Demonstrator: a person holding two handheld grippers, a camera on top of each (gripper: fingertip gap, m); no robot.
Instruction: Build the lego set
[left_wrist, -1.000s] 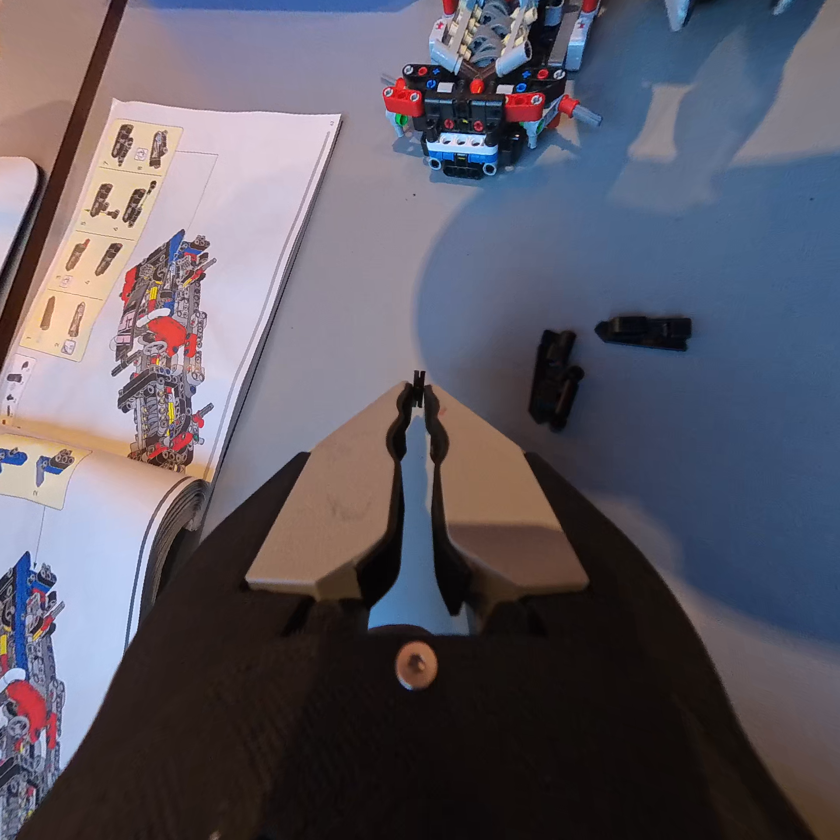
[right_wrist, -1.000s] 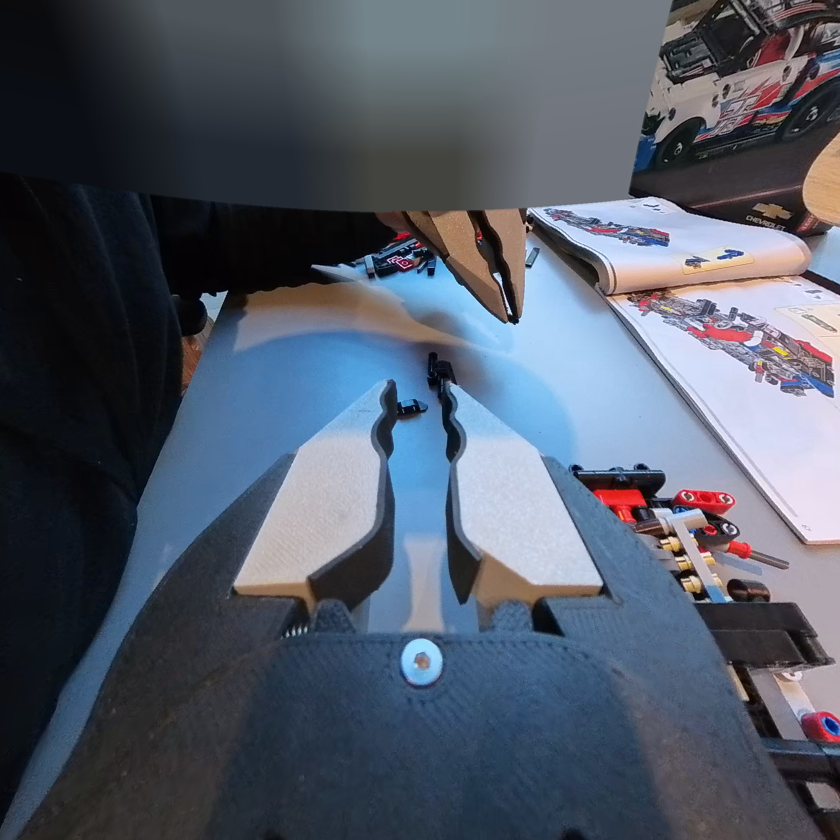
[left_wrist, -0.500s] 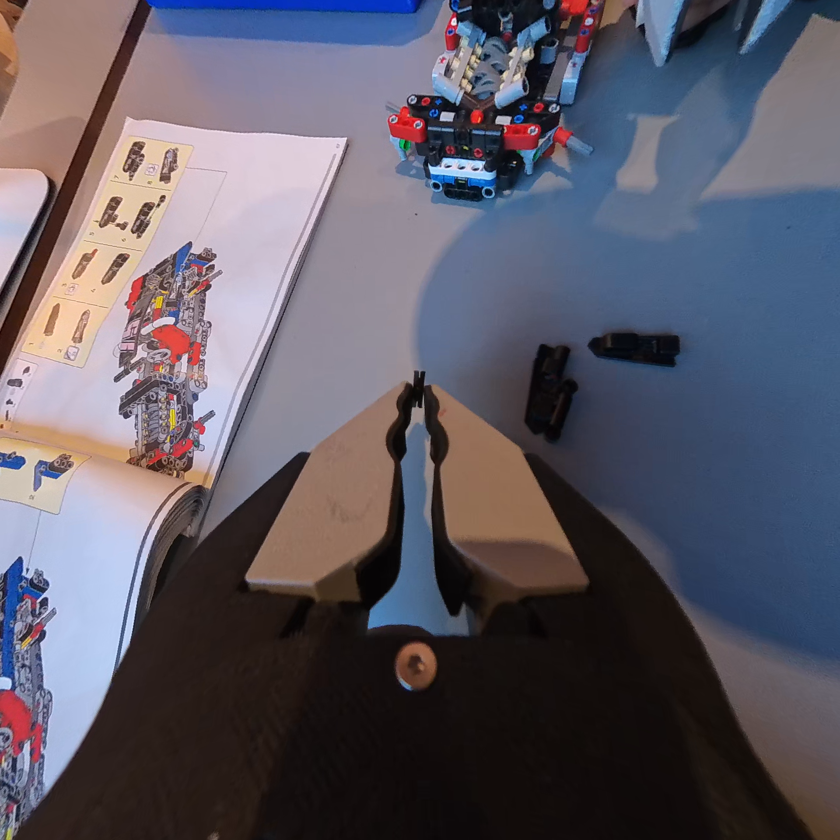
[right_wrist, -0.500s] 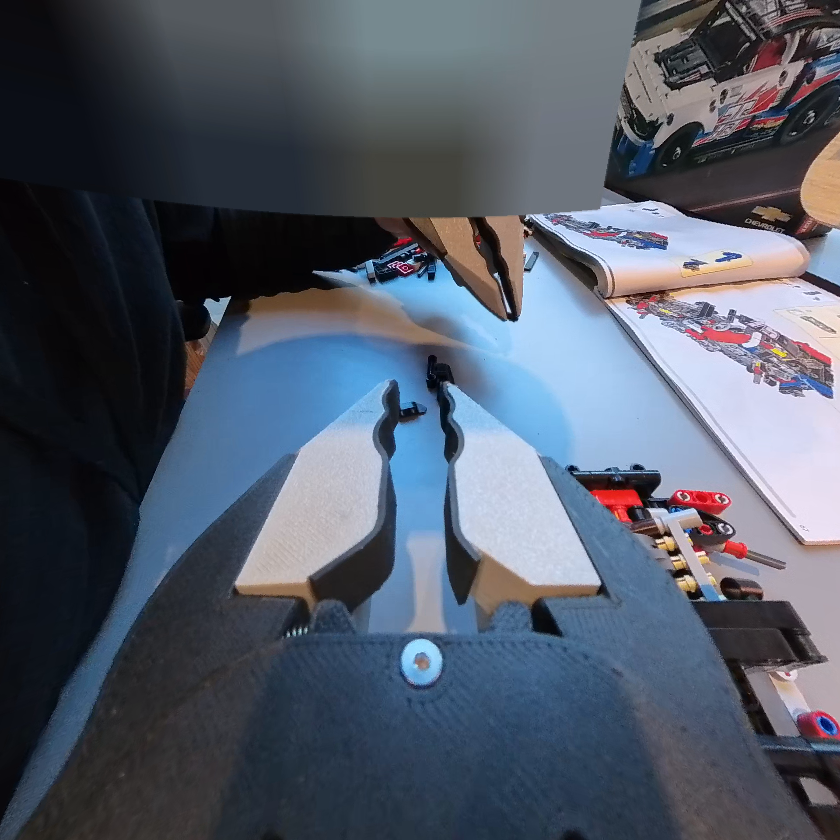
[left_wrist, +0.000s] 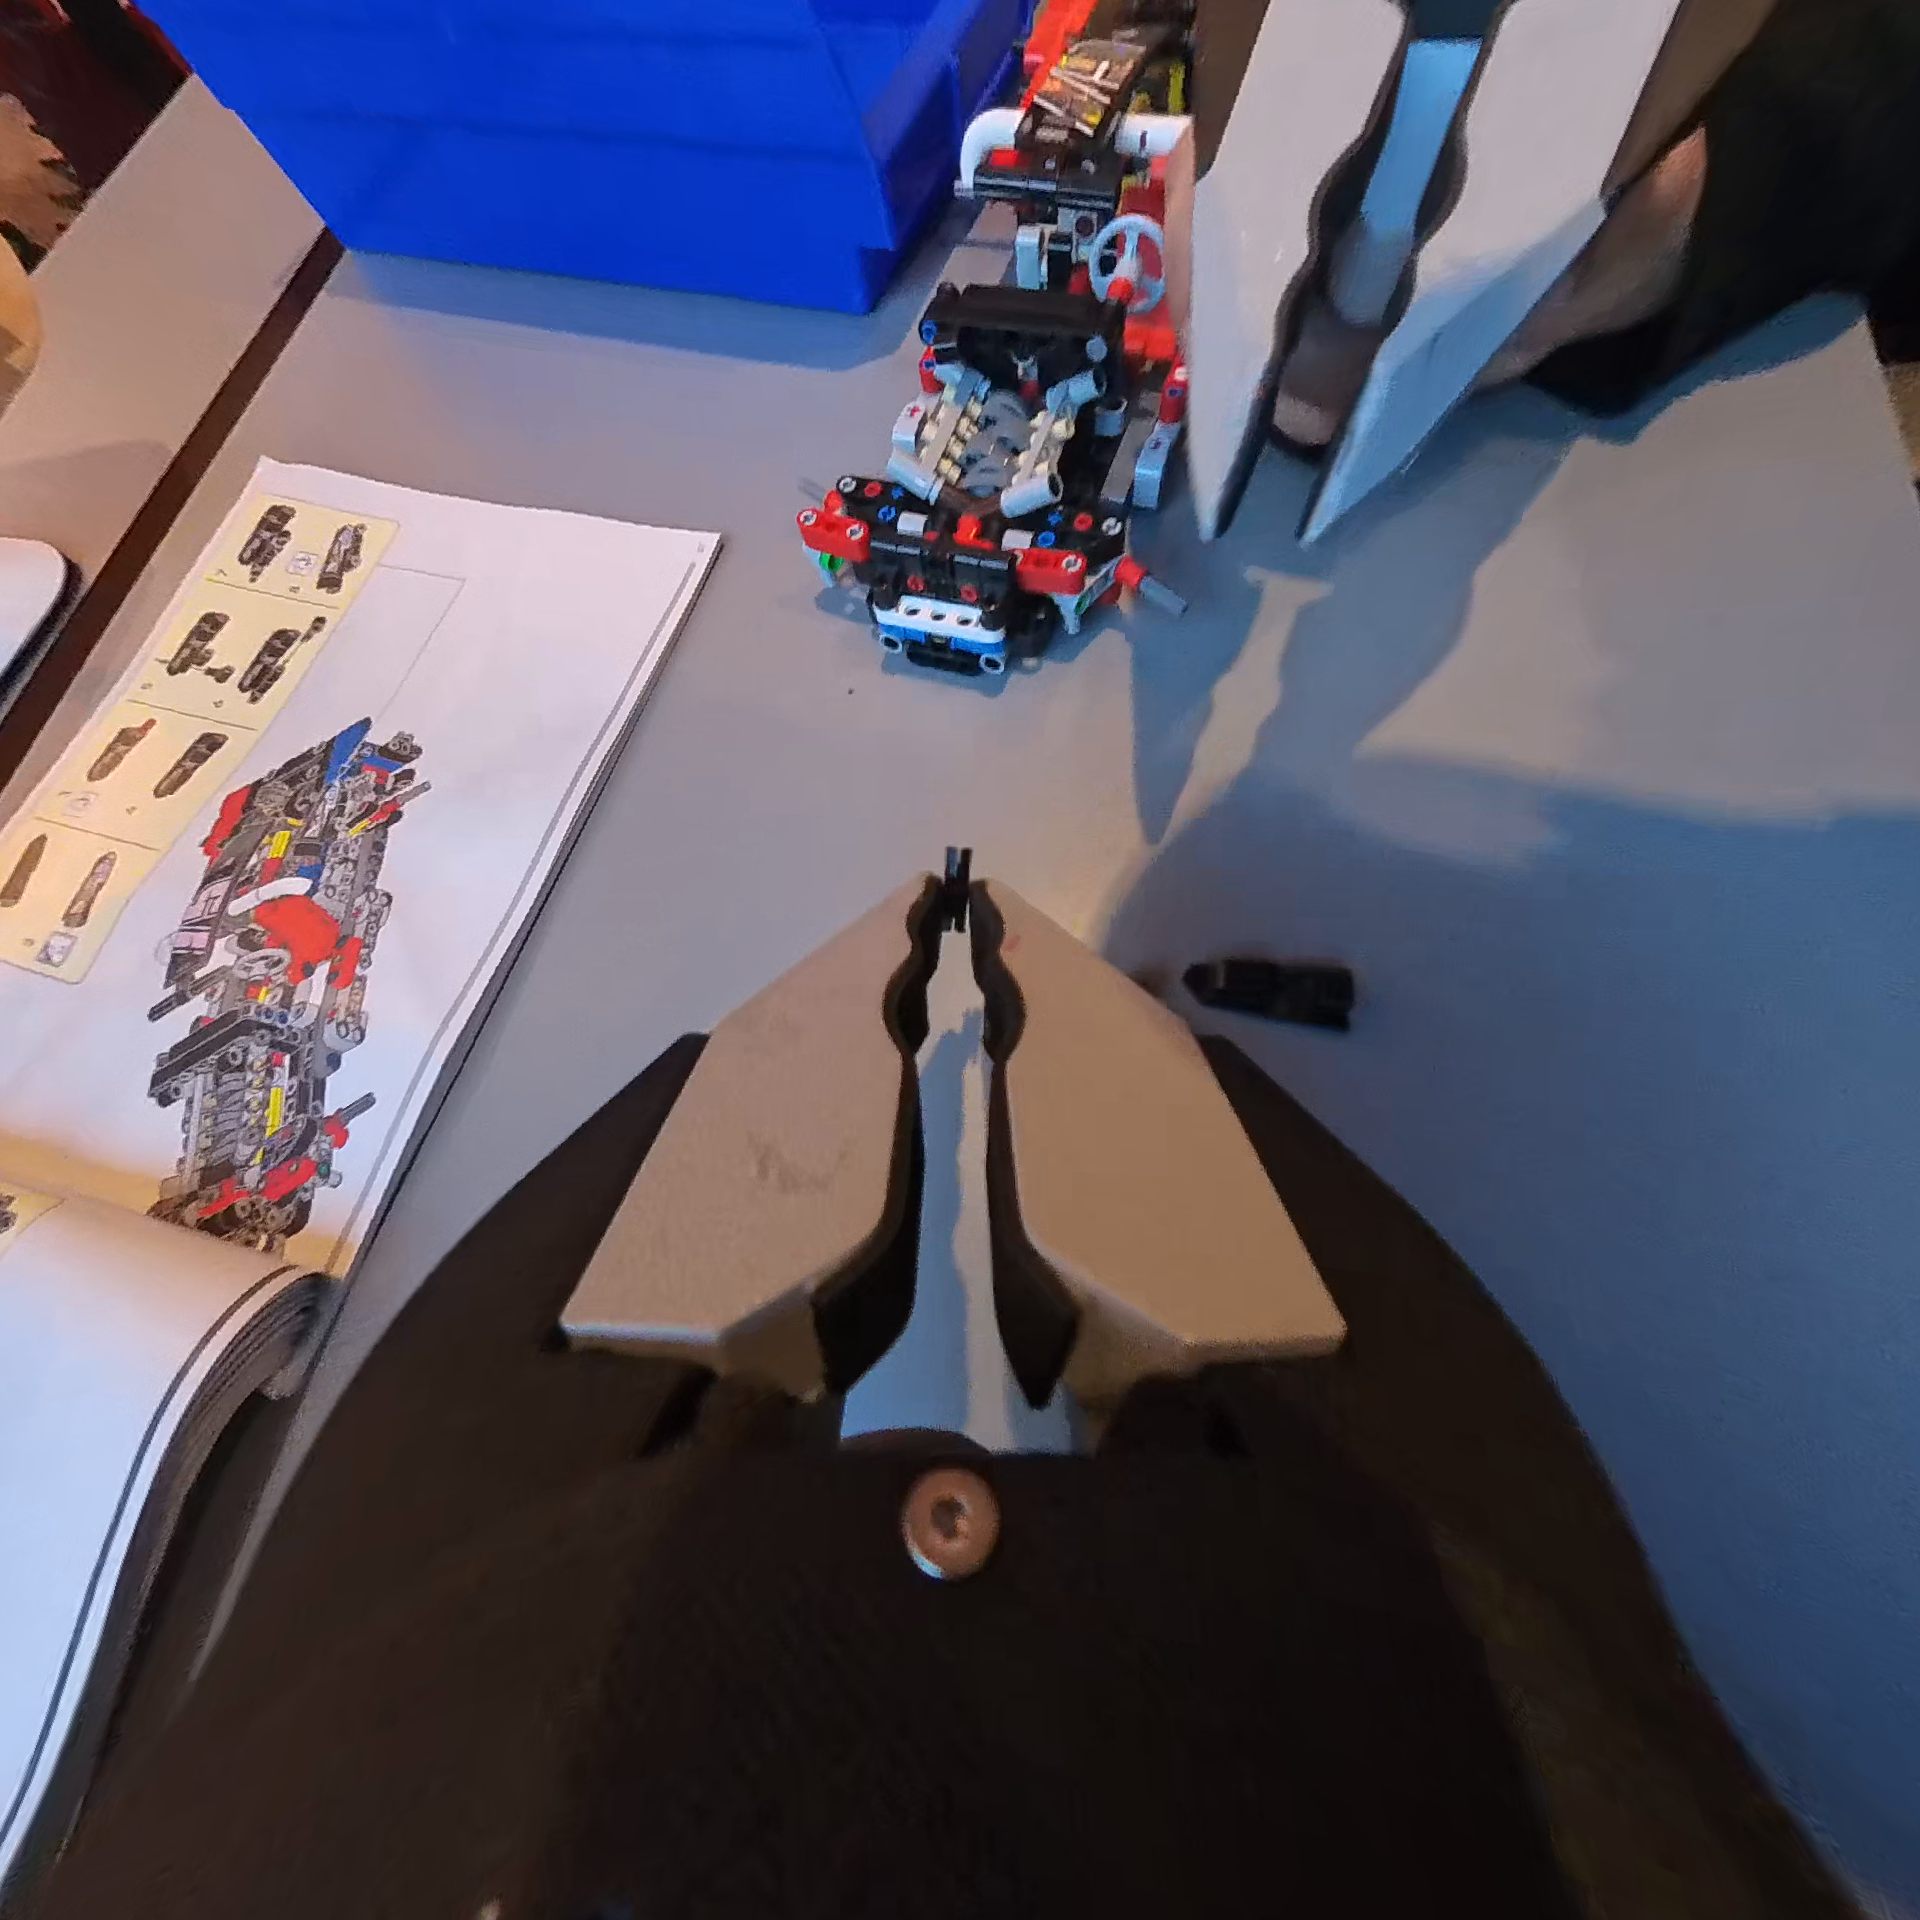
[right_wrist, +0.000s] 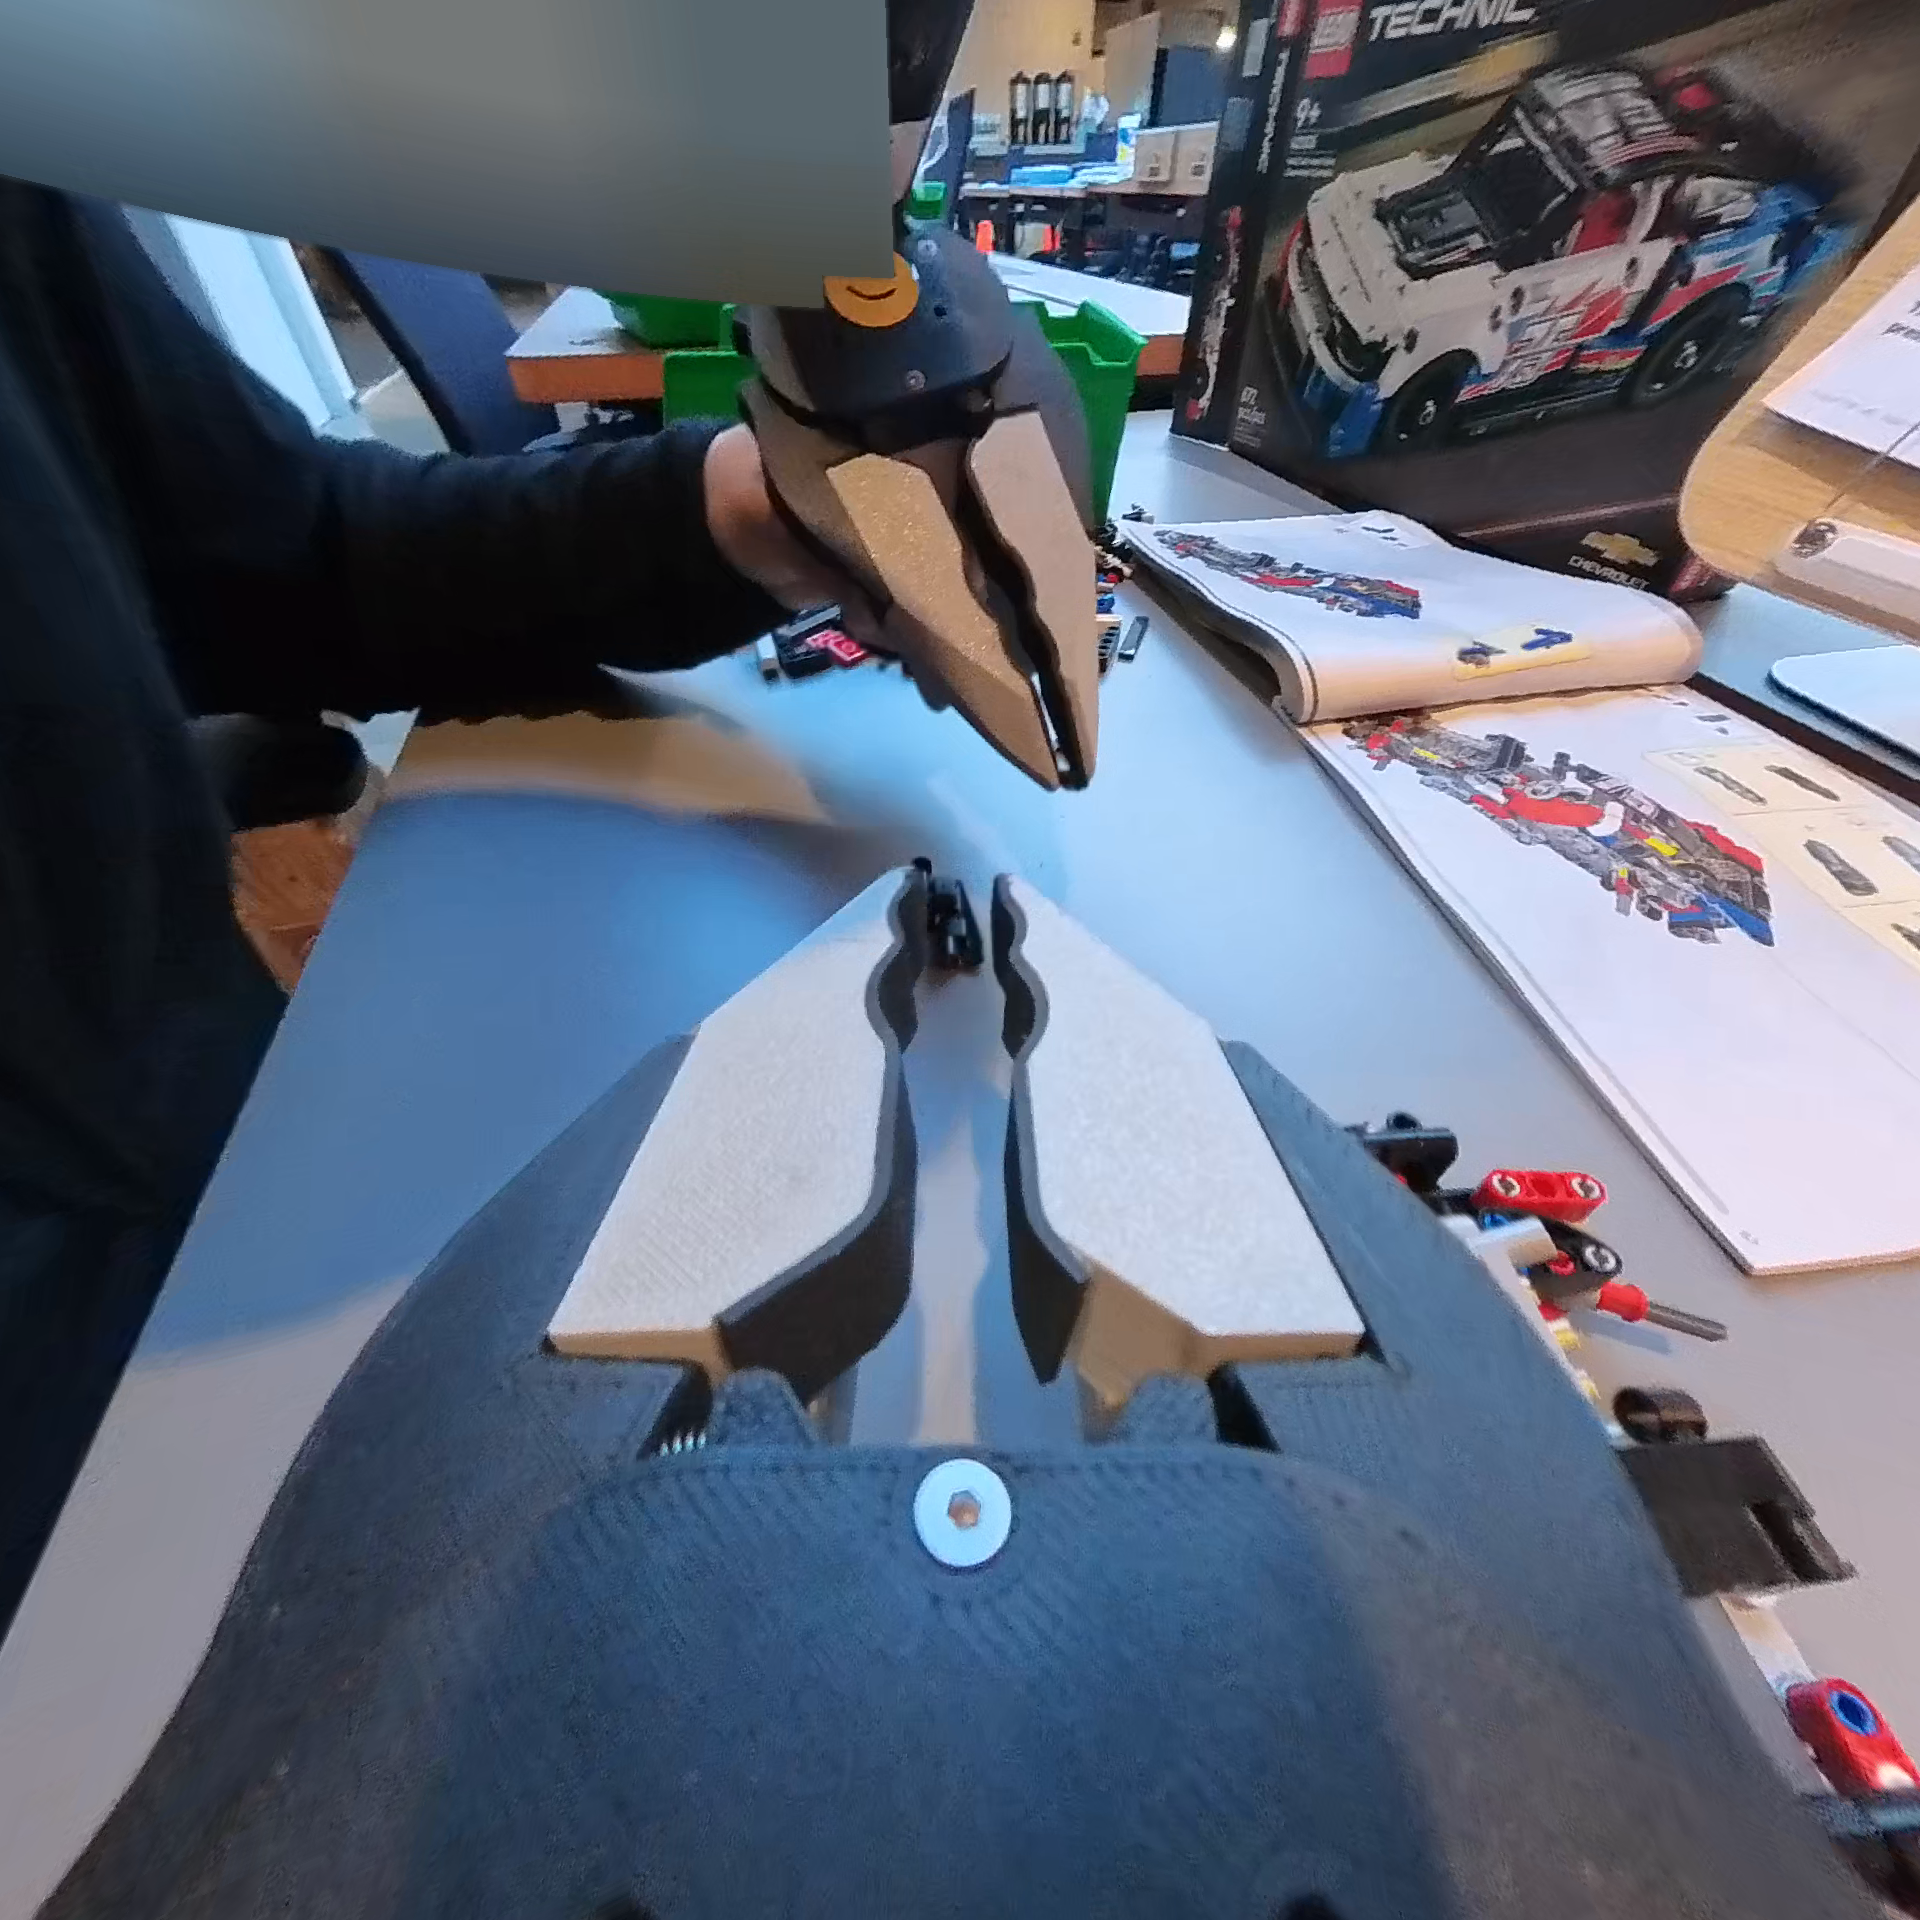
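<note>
My left gripper (left_wrist: 954, 902) is shut on a small black pin (left_wrist: 956, 864) that sticks out past its tips, above the grey table (left_wrist: 790, 790). It also shows in the right wrist view (right_wrist: 1065, 774), held in a hand, tips pointing down. My right gripper (right_wrist: 954, 888) is open and empty; a black lego piece (right_wrist: 951, 927) lies on the table, seen through its gap. It hangs at the top right of the left wrist view (left_wrist: 1259, 532). The part-built lego car chassis (left_wrist: 997, 499) stands beside it. Another black piece (left_wrist: 1273, 992) lies right of my left fingers.
An open instruction booklet (left_wrist: 395, 790) lies on the left, a blue bin (left_wrist: 623, 135) at the back. In the right wrist view the chassis (right_wrist: 1548, 1236) is at the right, the booklet (right_wrist: 1558, 831) beyond it, the set's box (right_wrist: 1538, 239) behind, loose pieces (right_wrist: 831, 644) under the hand. There is about 8 cm between the tips of the two grippers. It is some 9 cm from my left tips to the black piece (left_wrist: 1273, 992).
Both grippers have lifted and tilted up from the table. The right gripper has come into the left wrist view beside the chassis. The left gripper still holds the pin.
</note>
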